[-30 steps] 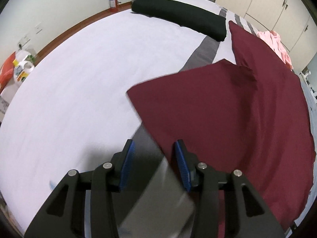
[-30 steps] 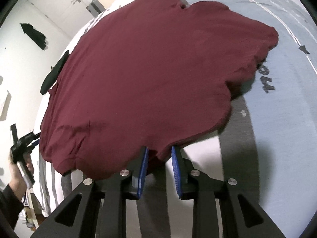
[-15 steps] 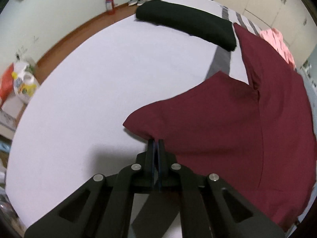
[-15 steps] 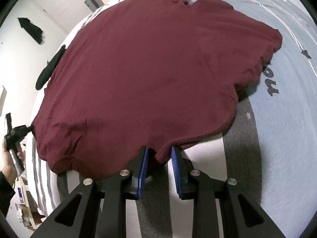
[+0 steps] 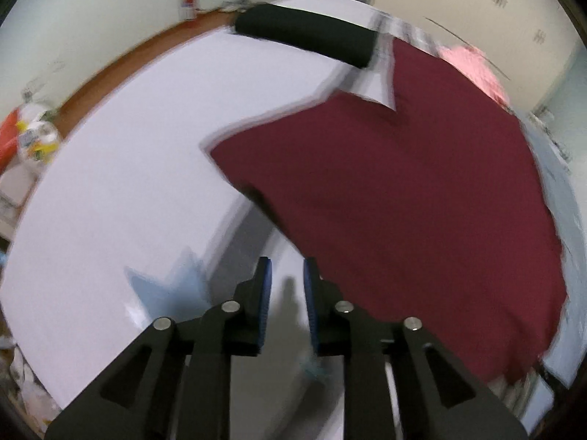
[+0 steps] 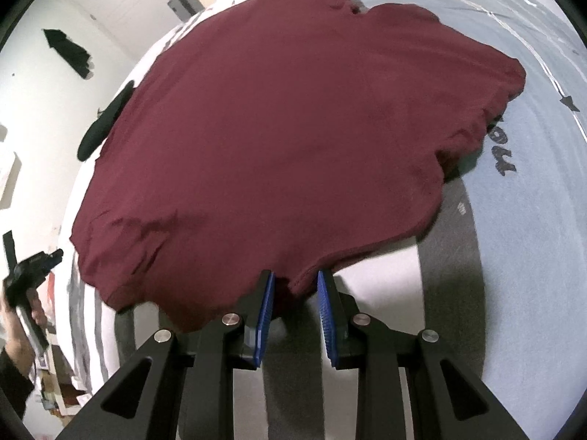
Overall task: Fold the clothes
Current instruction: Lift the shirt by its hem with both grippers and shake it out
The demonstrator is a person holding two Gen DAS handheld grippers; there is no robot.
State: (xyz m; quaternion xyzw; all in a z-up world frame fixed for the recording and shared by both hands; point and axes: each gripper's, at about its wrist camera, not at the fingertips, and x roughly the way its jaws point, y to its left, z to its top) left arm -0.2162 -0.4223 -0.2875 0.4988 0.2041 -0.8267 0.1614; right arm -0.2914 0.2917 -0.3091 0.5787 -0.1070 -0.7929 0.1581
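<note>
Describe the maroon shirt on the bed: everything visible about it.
The maroon shirt is a soft, knit-looking garment in plain dark red, spread mostly flat on the bed. One sleeve angles out over the white cover; its bottom hem is wavy, with small wrinkles near one corner. The right gripper is open, its blue pads straddling the hem edge. The left gripper is open beside the shirt, holding nothing.

Parted right tongs [image 6: 293, 286] straddling maroon shirt [image 6: 286, 128] hem
</note>
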